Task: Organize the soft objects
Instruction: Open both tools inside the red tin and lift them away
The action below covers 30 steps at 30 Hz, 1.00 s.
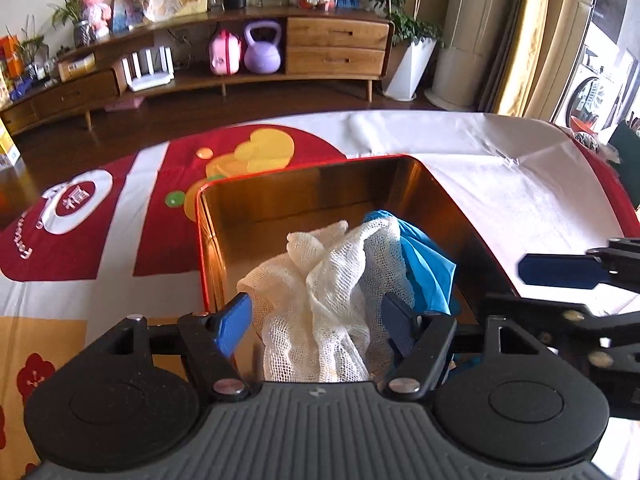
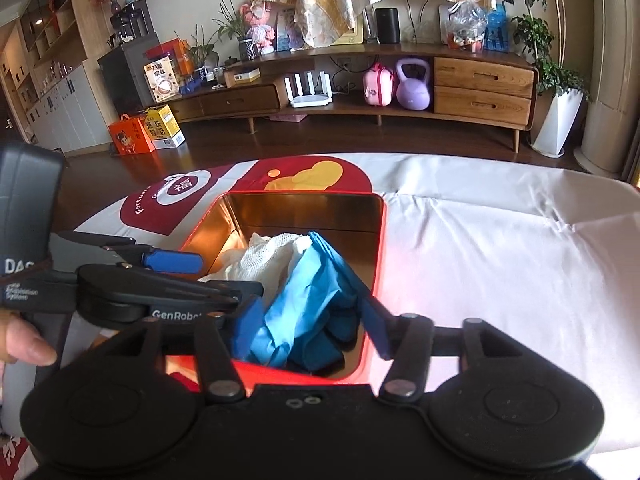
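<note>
Left wrist view: both tools (image 1: 316, 320) (image 2: 308, 330) spread, mesh cloth (image 1: 320, 300) and blue glove (image 2: 308, 300) loose in tin (image 1: 320, 176).

Home living rm: wood TV cabinet (image 2: 400, 92) w/ router (image 2: 310, 90), potted plants (image 2: 560, 80), curtains (image 1: 524, 36).

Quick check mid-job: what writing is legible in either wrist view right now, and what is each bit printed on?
"GenRobot", cut off at its end: on the left gripper, side of its black body.
"DAS", cut off: on the grey handle at far left.
"福": white-ringed red circle on the tablecloth.
"Fortu...", partly readable: curved beside that circle.
Yellow and orange boxes on the floor: print too blurred.
</note>
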### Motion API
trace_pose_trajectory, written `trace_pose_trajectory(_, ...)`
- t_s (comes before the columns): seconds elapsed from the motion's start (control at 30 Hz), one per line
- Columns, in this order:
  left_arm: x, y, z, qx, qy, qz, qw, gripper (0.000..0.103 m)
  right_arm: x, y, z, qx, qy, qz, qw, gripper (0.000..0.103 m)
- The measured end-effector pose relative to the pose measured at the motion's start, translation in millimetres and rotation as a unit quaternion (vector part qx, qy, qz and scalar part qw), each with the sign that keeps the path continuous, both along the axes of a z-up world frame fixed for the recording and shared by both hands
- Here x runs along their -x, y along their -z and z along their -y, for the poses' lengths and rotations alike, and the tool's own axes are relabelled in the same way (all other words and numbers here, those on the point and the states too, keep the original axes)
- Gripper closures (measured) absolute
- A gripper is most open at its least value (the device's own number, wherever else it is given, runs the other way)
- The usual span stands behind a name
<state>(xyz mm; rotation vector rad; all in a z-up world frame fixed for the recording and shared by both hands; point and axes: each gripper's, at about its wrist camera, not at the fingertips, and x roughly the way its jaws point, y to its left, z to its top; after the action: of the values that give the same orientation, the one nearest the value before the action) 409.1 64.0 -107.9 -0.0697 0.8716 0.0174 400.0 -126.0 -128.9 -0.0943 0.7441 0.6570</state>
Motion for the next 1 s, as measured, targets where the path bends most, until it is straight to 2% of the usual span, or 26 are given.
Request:
trace_pose_trajectory(0.13,8.8,-9.4,2.3,-0.002,0.002,0.007,1.0000,0.032,10.0,-11.1,8.3,-0.003,0.004,0.011,1.000,0.038)
trace_pose_trajectory(0.5,52.4,-54.7,1.1,-0.003,-0.002,0.043,0.9990,0.032,47.7,-43.7,27.1,-0.014,0.016,0.048,0.999,0.011)
trace_pose_trajectory(0.7,82.2,-84.2,1.4,0.002,0.000,0.070,0.9976,0.024,72.0,-63.8,37.7,-0.027,0.017,0.065,0.997,0.001)
trace_pose_trajectory(1.0,137.8,-112.1,1.7,0.010,0.013,0.104,0.9945,0.014,117.0,-76.2,52.0,-0.032,0.022,0.076,0.996,0.000)
